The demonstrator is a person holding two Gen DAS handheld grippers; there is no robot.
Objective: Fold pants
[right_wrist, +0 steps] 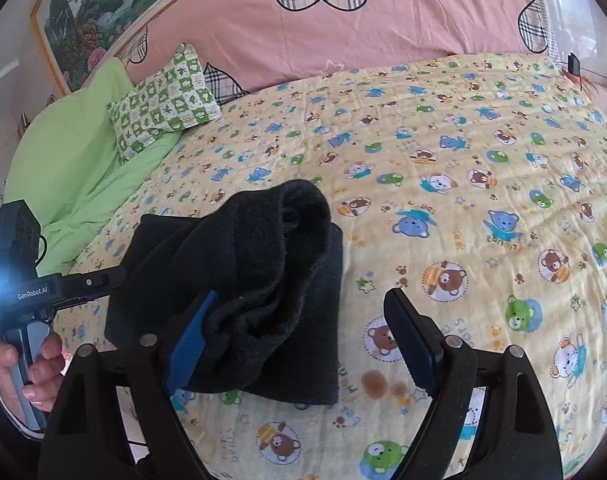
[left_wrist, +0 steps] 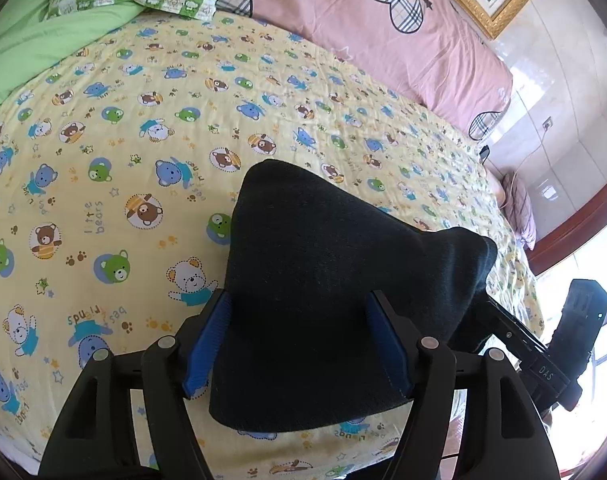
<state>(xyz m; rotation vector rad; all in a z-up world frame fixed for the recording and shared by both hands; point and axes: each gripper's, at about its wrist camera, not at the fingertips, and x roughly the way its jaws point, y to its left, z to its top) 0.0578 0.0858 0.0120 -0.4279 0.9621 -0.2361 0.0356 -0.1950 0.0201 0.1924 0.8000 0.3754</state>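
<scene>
The black pants (left_wrist: 323,248) lie in a folded bundle on the yellow bear-print bedsheet (left_wrist: 115,168). In the left wrist view the cloth fills the gap between the blue pads of my left gripper (left_wrist: 299,320), whose jaws stand wide and open. In the right wrist view the pants (right_wrist: 243,248) are bunched, with a top layer humped over a flat lower layer. My right gripper (right_wrist: 303,300) is open. Its left blue pad (right_wrist: 191,340) touches the bundle's edge and its right finger (right_wrist: 411,344) is over bare sheet.
A pink quilt with plaid hearts (right_wrist: 383,12) lines the far side of the bed. A green pillow (right_wrist: 75,152) and a green-checked pillow (right_wrist: 163,104) lie at the left. A person's hand (right_wrist: 27,364) holds the left gripper's handle. A framed painting (right_wrist: 103,4) hangs behind.
</scene>
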